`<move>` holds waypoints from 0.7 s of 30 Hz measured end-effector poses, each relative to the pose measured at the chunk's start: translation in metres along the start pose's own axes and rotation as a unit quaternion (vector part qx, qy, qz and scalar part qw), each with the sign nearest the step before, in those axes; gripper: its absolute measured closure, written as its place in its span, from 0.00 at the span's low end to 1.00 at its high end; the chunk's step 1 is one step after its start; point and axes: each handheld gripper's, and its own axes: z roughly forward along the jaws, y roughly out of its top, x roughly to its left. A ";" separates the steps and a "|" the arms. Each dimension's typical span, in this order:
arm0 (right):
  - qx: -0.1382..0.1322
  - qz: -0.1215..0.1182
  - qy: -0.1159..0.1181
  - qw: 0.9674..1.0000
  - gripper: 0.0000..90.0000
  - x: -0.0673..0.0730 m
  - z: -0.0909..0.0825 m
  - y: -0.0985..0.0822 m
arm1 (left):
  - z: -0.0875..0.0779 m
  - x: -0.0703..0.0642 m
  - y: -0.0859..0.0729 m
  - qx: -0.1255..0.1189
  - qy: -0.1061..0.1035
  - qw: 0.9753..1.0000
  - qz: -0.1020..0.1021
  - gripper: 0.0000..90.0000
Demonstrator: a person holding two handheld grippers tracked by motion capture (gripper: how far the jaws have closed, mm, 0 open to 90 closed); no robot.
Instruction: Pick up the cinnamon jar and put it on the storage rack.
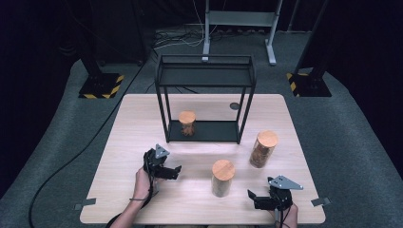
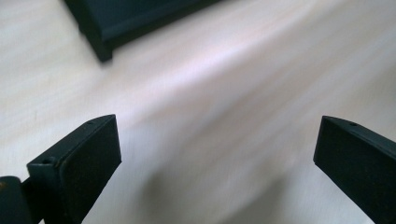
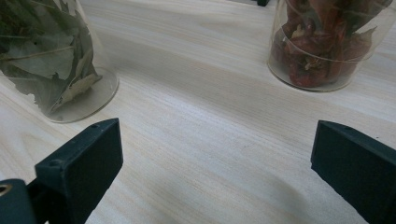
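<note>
Three glass jars have wooden lids. One jar [image 1: 187, 123] stands on the bottom shelf of a black metal rack [image 1: 205, 85]. A jar of green leaves [image 1: 222, 178] [image 3: 46, 60] stands at the table's front middle. A jar of red dried peppers [image 1: 263, 148] [image 3: 327, 42] is to its right, farther back. My left gripper [image 1: 177, 172] [image 2: 217, 140] is open over bare table, left of the leaf jar, with the rack's corner [image 2: 105, 32] ahead. My right gripper [image 1: 253, 199] [image 3: 215, 144] is open near the front edge, low over the wood, with both jars beyond its tips.
The light wooden table [image 1: 138, 123] has a small dark disc [image 1: 234, 106] near its back edge. Behind it on the floor are yellow-black striped stand bases [image 1: 100, 85], cables and a grey frame [image 1: 237, 21].
</note>
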 end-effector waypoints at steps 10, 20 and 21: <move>0.002 -0.002 -0.005 1.000 0.02 0.001 0.000 0.000 | -0.027 0.003 -0.045 0.007 0.004 1.000 -0.027 0.00; 0.005 -0.005 -0.012 1.000 0.02 0.002 0.001 0.000 | -0.046 0.001 -0.065 0.003 0.018 0.999 -0.030 0.00; 0.006 -0.006 -0.013 1.000 0.02 0.002 0.001 0.000 | -0.047 0.001 -0.067 0.003 0.017 0.999 -0.030 0.00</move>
